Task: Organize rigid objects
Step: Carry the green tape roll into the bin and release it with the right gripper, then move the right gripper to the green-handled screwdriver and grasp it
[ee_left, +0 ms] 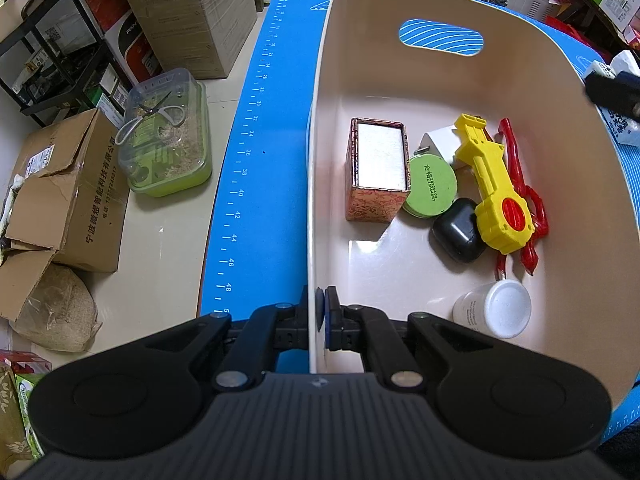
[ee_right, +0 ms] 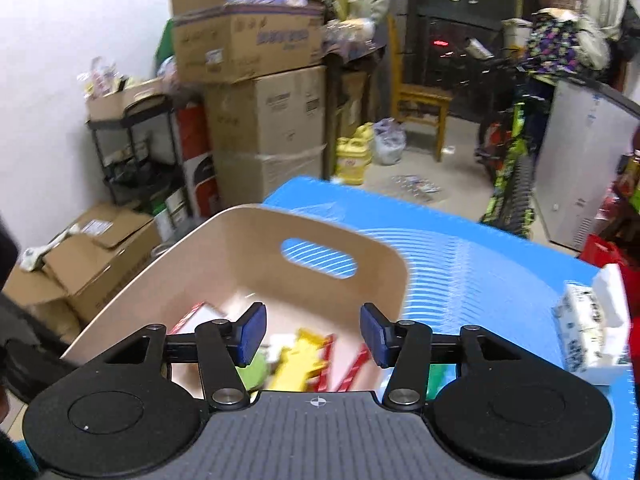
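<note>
A beige plastic bin (ee_left: 400, 80) stands on the blue mat (ee_left: 256, 160). My left gripper (ee_left: 316, 312) is shut on the bin's near left rim. Inside lie a patterned box (ee_left: 378, 170), a green round tin (ee_left: 430, 186), a white adapter (ee_left: 440, 142), a yellow toy (ee_left: 490, 188), red tongs (ee_left: 528, 204), a black case (ee_left: 458, 230) and a white bottle (ee_left: 496, 308). My right gripper (ee_right: 313, 334) is open and empty, above the bin (ee_right: 248, 256) at its right side. The yellow toy (ee_right: 298, 360) and red tongs (ee_right: 356, 364) show blurred below it.
A white patterned pack (ee_right: 592, 324) lies on the mat (ee_right: 480, 256) to the right. Left of the table on the floor are cardboard boxes (ee_left: 68, 192), a clear-lidded green container (ee_left: 168, 140) and a black shelf (ee_left: 52, 52). A bicycle (ee_right: 512, 168) stands behind.
</note>
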`<state>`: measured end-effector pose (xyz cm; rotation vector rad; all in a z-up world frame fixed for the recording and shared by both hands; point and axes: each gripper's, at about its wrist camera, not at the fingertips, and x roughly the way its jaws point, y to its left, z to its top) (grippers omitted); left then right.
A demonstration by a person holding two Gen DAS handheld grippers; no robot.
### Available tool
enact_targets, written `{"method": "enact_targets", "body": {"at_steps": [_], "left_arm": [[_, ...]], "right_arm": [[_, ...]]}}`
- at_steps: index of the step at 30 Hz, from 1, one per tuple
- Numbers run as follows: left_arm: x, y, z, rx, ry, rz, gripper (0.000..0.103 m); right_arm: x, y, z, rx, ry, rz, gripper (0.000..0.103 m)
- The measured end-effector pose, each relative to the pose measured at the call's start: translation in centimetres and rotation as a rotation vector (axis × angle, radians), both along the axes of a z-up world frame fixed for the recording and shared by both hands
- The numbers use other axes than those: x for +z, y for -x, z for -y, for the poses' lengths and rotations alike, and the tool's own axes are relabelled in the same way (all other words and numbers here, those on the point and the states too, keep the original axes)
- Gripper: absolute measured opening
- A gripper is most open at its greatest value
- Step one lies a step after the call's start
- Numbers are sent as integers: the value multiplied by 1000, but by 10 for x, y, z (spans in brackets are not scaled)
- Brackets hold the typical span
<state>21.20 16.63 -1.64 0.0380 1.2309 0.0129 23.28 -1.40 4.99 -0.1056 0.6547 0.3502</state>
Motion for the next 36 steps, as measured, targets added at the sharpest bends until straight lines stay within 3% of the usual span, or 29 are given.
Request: {"method": "enact_targets", "body": {"at_steps": [9, 20, 27, 36], "left_arm": [[0, 0, 0, -1, 0, 0, 6], [0, 0, 0, -1, -2, 0, 7], [0, 0, 0, -1, 0, 0, 7], [0, 0, 0, 0, -1, 0, 7]], "right_arm": [[-8, -26, 57, -176, -10, -5, 63], [-65, -55, 89, -265, -48, -120, 63], [-98, -66, 83, -273, -74, -168, 63], [-129, -77, 68, -287, -20, -205, 60]]}}
